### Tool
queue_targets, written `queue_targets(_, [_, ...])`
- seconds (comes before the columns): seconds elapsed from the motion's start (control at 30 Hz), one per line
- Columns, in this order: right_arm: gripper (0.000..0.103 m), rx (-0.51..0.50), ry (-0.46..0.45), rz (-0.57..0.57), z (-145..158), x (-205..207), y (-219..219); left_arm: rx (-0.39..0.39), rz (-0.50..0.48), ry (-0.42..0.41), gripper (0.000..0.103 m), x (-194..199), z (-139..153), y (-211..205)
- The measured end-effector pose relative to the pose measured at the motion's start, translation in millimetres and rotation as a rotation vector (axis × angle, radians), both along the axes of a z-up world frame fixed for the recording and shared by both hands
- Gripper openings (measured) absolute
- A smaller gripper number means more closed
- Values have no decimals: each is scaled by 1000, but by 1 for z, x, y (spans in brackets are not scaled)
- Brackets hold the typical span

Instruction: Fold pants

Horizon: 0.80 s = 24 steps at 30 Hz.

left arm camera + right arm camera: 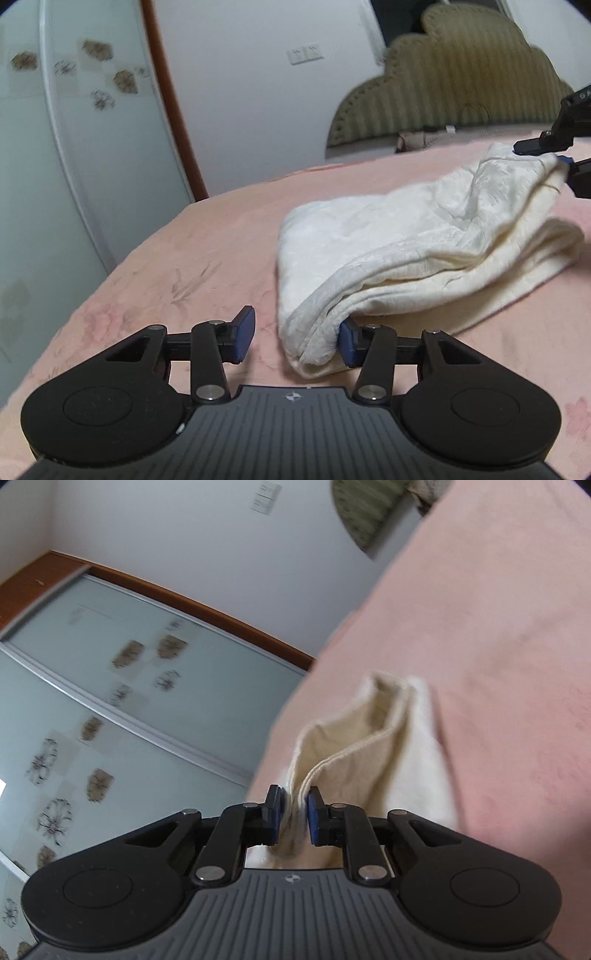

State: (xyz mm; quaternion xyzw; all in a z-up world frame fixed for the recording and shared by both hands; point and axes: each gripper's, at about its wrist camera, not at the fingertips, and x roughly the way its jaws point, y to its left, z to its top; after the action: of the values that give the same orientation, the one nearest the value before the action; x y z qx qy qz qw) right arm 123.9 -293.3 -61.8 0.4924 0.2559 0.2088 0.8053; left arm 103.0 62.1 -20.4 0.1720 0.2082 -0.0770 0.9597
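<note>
Cream pants (424, 243) lie folded in several layers on the pink bed sheet (207, 251). My left gripper (295, 341) is open at the near corner of the fold; its right pad (347, 341) touches the cloth and its left pad (244, 334) stands apart over the sheet. My right gripper (546, 153) shows at the far right of the left wrist view, pinching the far edge. In the right wrist view my right gripper (293, 818) is shut on the pants' edge (354, 760), with cloth bunched between the pads.
An olive padded headboard (450, 81) stands behind the bed. A glass sliding wardrobe door (55, 147) with flower prints and a brown frame (166, 92) stands left of the bed. The bed's edge (155, 236) runs close to the left of the pants.
</note>
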Motion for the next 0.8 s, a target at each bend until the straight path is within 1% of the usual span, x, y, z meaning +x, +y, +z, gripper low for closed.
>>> queue_targets(0.07, [43,-15,44,-12,-7,-4,0,25,-14,8,49,4,-2,-4])
queue_targets(0.1, [74,-23,73,-24,-11,-6,0,33,-23,11,49,5,-3,-5])
queue_targets(0.13, [84,-28,90,-36,-14,-8,0,40,-30,12,49,5,-4,-6])
queue_targets(0.2, [84,2,82,-32,-20,-12,3,56,-40,15,49,5,-7,-8])
queue_targets(0.23, [84,-1,77,-29,-21,-12,7,64,-45,20,49,4,-9,-11])
queue_targets(0.27, [84,-27,81,-29,-19,-10,12,68,-48,23,46,6,-8,-12])
queue_targets(0.3, [83,-59,86,-20,-17,-5,18,67,-56,23,40,7,-8,-14])
queue_targets(0.33, [75,-86,84,-4,-16,0,25,63,-66,20,36,6,-8,-15])
queue_targets(0.37, [63,-127,81,16,-14,6,30,69,-68,11,32,6,-8,-17])
queue_targets(0.4, [33,-203,91,13,-12,11,35,82,-64,-5,28,6,-8,-19])
queue_targets(0.43, [15,-262,85,12,-9,16,36,86,-66,-17,27,6,-7,-19])
queue_targets(0.5, [15,-279,43,15,1,22,31,66,-73,-48,26,2,-1,-20])
queue_targets(0.53, [14,-323,-10,5,13,20,30,64,-76,-71,26,0,2,-21])
queue_targets(0.57, [14,-390,-76,-7,27,16,32,71,-82,-91,26,-2,3,-24])
queue_targets(0.6, [14,-445,-130,-19,40,14,34,96,-98,-99,26,-4,2,-28])
queue_targets(0.63, [14,-448,-146,-23,46,14,32,134,-117,-101,26,-4,-1,-34])
queue_targets(0.67, [14,-431,-135,-26,46,16,26,178,-136,-104,26,-5,-6,-39])
queue_targets(0.7, [14,-423,-100,-29,40,19,22,225,-152,-102,26,-6,-13,-43])
queue_targets(0.73, [14,-430,-57,-22,30,22,20,270,-167,-90,26,-7,-22,-47])
queue_targets(0.8, [15,-437,50,12,6,28,21,317,-182,-65,26,-6,-34,-50])
